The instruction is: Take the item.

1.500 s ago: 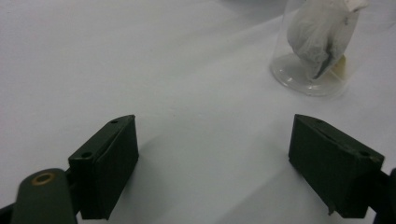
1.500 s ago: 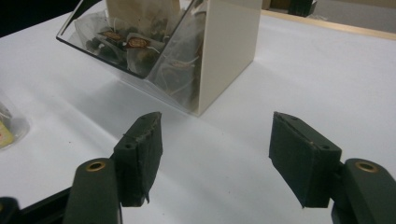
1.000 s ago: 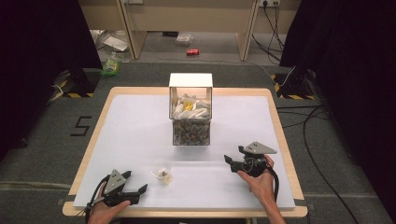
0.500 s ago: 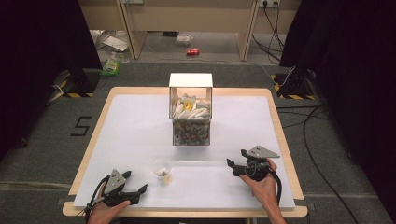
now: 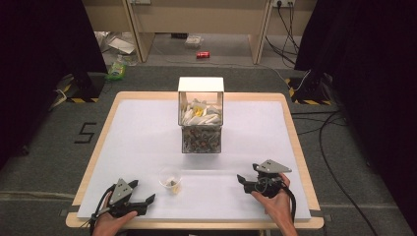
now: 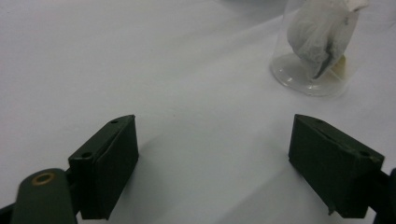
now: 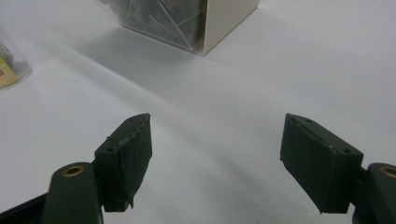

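A clear plastic cup (image 5: 170, 178) stands near the front middle of the white table, holding a white tea bag (image 6: 320, 35) with a yellow tag. My left gripper (image 5: 147, 200) rests at the front left, open, its jaws wide apart over bare table; the cup (image 6: 312, 51) sits ahead and to its right. My right gripper (image 5: 242, 180) lies at the front right, open with nothing between its jaws. A two-tier clear box (image 5: 200, 116) stands mid-table, white sachets above, dark packets below; its lower corner (image 7: 205, 23) appears in the right gripper view.
The table (image 5: 128, 128) has a wooden rim and a white top. Beyond it on the floor are a red can (image 5: 202, 54), a green bottle (image 5: 117, 69) and loose cables (image 5: 334, 132). Dark curtains flank both sides.
My right gripper has drawn back toward the front edge of the table. The left gripper, the cup and the box have stayed in place.
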Motion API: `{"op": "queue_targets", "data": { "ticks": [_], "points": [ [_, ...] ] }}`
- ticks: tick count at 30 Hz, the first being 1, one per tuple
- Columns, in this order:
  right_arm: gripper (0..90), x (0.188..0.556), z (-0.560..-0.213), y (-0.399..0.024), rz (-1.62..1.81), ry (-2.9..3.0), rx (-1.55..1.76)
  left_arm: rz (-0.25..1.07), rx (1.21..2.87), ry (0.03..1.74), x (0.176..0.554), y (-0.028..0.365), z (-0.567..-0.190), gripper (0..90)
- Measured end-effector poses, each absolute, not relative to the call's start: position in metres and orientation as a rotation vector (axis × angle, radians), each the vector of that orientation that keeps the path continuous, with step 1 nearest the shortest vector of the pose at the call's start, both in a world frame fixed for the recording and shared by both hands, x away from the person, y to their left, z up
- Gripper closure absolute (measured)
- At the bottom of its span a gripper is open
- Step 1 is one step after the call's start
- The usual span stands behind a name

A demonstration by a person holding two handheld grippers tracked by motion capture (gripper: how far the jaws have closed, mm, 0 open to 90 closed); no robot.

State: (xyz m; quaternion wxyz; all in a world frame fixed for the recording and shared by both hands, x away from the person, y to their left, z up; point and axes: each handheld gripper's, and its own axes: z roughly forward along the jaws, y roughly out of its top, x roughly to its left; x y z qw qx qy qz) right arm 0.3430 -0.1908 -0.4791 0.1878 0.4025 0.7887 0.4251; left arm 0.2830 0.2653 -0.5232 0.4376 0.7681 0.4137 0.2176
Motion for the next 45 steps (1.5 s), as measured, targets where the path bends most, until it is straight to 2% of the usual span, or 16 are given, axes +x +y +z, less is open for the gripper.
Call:
{"op": "queue_targets", "data": {
  "ticks": [11,45],
  "points": [
    [19.7,0.332,-0.483,-0.193,1.141,2.246,1.145,0.542,1.911,1.028,0.283,0.265,-0.523,15.1],
    [19.3,0.305,-0.492,-0.205,1.039,2.283,1.153,0.542,1.911,1.028,0.283,0.265,-0.523,15.1]
  ]
}}
